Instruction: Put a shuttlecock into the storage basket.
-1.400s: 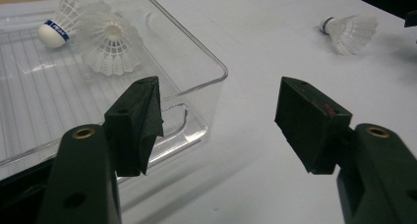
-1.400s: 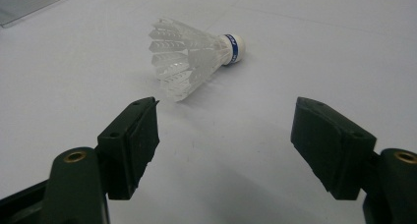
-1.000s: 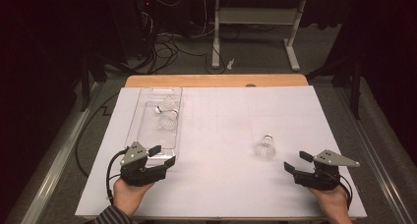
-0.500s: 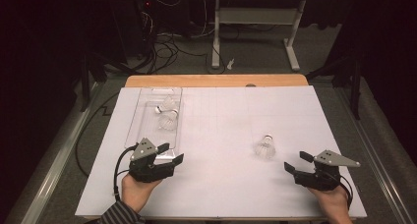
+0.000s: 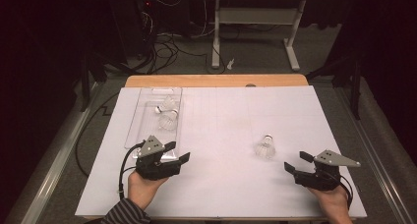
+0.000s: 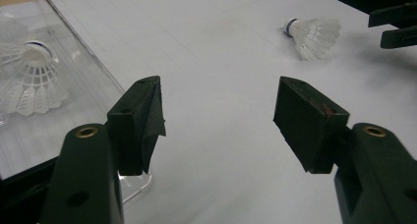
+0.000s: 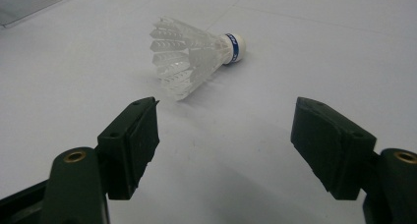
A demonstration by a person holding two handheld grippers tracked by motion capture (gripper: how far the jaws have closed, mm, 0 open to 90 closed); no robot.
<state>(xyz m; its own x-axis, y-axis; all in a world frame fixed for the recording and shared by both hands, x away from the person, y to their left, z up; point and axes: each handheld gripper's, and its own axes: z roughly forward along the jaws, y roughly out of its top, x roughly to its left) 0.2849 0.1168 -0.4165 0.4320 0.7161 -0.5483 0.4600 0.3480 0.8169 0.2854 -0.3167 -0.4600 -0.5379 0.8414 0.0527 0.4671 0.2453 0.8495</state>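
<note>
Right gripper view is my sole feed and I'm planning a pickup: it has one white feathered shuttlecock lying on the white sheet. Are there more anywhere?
Observer: Yes. Two more white feathered shuttlecocks lie in a clear plastic tray at the table's left side.
Operator: Where is the left gripper?
Observer: The left gripper sits at the tray's near end, jaws open, holding nothing.
Operator: Which way does my loose shuttlecock point on the table?
Observer: In the high view the loose shuttlecock has its cork toward the far edge and its feathers toward the person, just ahead of the open right gripper.
</note>
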